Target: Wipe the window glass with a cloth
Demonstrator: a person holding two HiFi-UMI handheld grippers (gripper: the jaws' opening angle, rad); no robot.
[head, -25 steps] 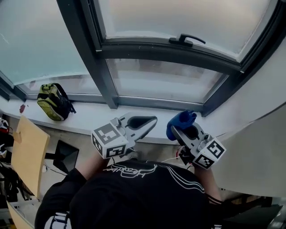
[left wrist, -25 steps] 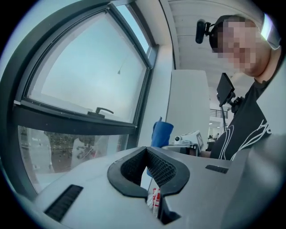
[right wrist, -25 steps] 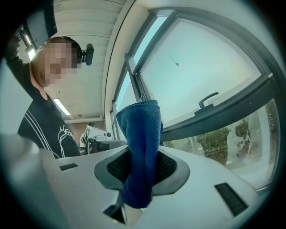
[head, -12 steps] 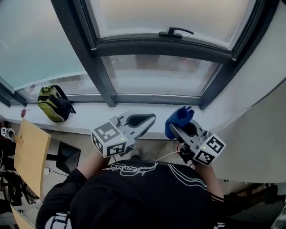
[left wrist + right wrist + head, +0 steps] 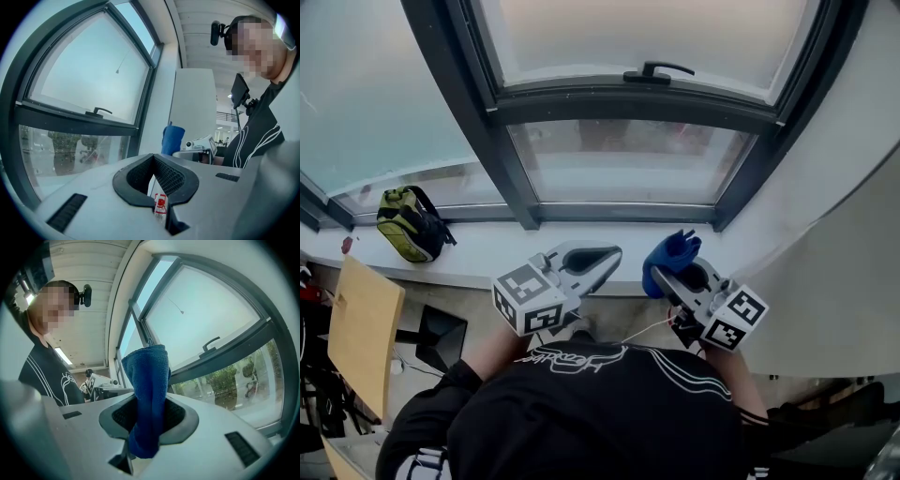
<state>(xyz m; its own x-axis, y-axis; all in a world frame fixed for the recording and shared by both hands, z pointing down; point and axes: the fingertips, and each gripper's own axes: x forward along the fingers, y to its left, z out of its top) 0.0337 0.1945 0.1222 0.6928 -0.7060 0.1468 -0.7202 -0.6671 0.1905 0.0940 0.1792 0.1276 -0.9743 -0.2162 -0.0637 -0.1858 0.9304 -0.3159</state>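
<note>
- Blue terry cloth (image 5: 149, 394), the wiping tool for this job, is pinched between the jaws of the right gripper (image 5: 667, 277); its lower end sits deep in the black padded throat and the rest stands up past the tips as a loose bundle.
- Left gripper (image 5: 152, 159) has its jaws closed together with nothing between them, and is held just beside the right one, idle.
- Both grippers hover low in front of the person, over the edge of the white window sill (image 5: 487, 251). From the head view the cloth seems to be clear of the sill, though the angle is too steep to be sure.
- Beyond them, the clear lower window pane (image 5: 628, 164) in its dark grey metal frame (image 5: 511, 178) is apart from the cloth, so wiping looks not yet begun.
- Above is the frosted upper pane (image 5: 656, 37) with a black lever handle (image 5: 656, 70); an olive-green backpack (image 5: 411, 223) lies on the sill, well to the left.
- Risk: the grip is narrow, so dragging hard across the glass could tug the cloth free.
- Risk: if the loose bundle folds aside, hard jaw tips could scrape the pane, and a high stroke could snag the handle.
</note>
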